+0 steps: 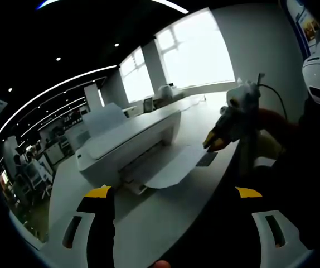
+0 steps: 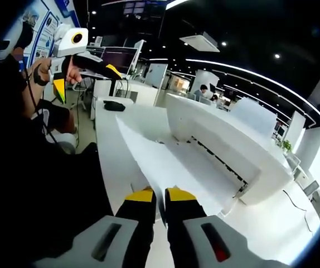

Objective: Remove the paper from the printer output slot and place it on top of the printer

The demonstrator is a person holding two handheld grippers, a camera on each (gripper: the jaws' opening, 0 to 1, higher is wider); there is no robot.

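Observation:
A white printer (image 1: 127, 137) stands on a white table (image 1: 149, 223). A white sheet of paper (image 1: 174, 167) sticks out of its front output slot. My right gripper (image 1: 212, 143) enters from the right and grips the sheet's outer edge. In the right gripper view its yellow-tipped jaws (image 2: 160, 195) are nearly closed, with the edge of the paper (image 2: 154, 156) between them and the printer (image 2: 221, 145) beyond. My left gripper (image 1: 174, 192) is open, well back from the printer, with nothing between its jaws. A hand holds that left gripper (image 2: 86, 80) up at the upper left.
A small dark flat object (image 2: 114, 105) lies on the table past the paper, also seen as a dark patch (image 1: 207, 159). The person's dark sleeve (image 2: 43, 184) borders the table's near edge. Office desks, monitors and bright windows (image 1: 196, 50) lie behind.

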